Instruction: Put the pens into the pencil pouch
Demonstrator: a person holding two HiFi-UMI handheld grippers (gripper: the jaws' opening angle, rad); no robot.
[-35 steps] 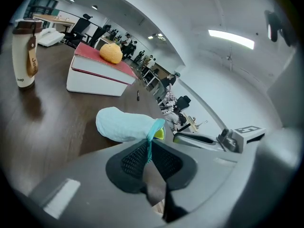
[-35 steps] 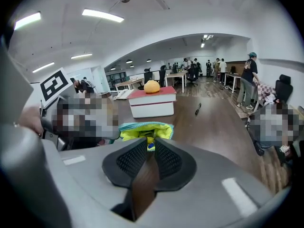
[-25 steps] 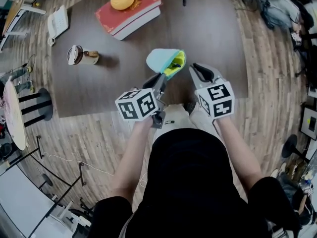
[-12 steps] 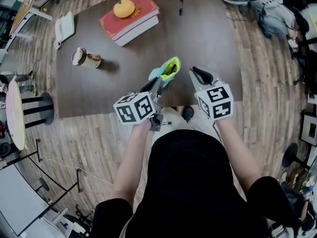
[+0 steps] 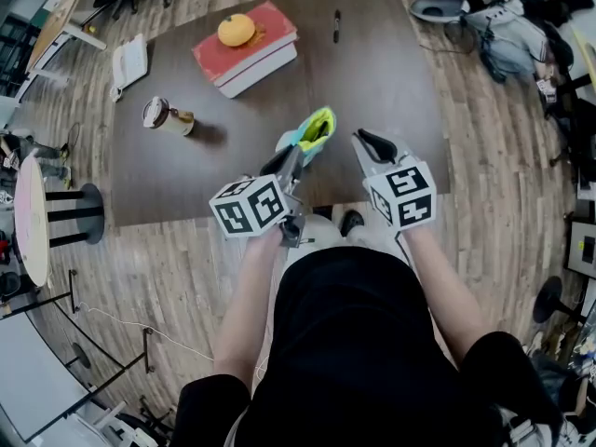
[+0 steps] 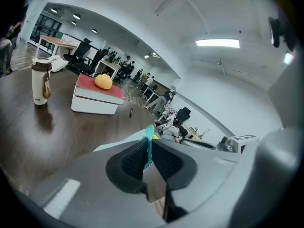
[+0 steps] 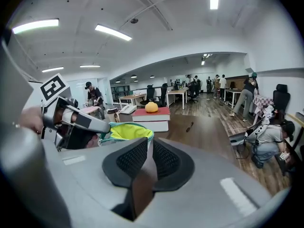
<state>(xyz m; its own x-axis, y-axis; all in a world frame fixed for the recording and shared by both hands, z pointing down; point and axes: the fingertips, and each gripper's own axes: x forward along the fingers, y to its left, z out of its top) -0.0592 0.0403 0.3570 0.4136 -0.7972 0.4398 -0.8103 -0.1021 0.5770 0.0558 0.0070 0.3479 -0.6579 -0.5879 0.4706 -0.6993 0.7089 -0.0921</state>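
A light blue pencil pouch [image 5: 312, 130] with a yellow-green lining hangs above the near edge of the table. My left gripper [image 5: 294, 156] is shut on its teal rim [image 6: 150, 136], and the mouth gapes upward with something dark inside. In the right gripper view the pouch [image 7: 126, 131] sits just beyond my pads, with the left gripper at its left. My right gripper [image 5: 361, 140] hovers just to the right of the pouch, its pads [image 7: 161, 158] close together with only a thin slit and nothing I can make out between them. One black pen [image 5: 336, 24] lies at the far side of the table.
On the dark brown table [image 5: 382, 82] a red and a white book [image 5: 246, 48] are stacked with an orange [image 5: 237, 30] on top. A lidded cup [image 5: 168, 116] and a white desk phone [image 5: 128, 63] are at the left. A person crouches at the far right [image 7: 266, 137].
The left gripper has lifted the pouch off the table and tipped it from lying flat to mouth up. Both grippers have risen together, and the right one stayed beside the pouch.
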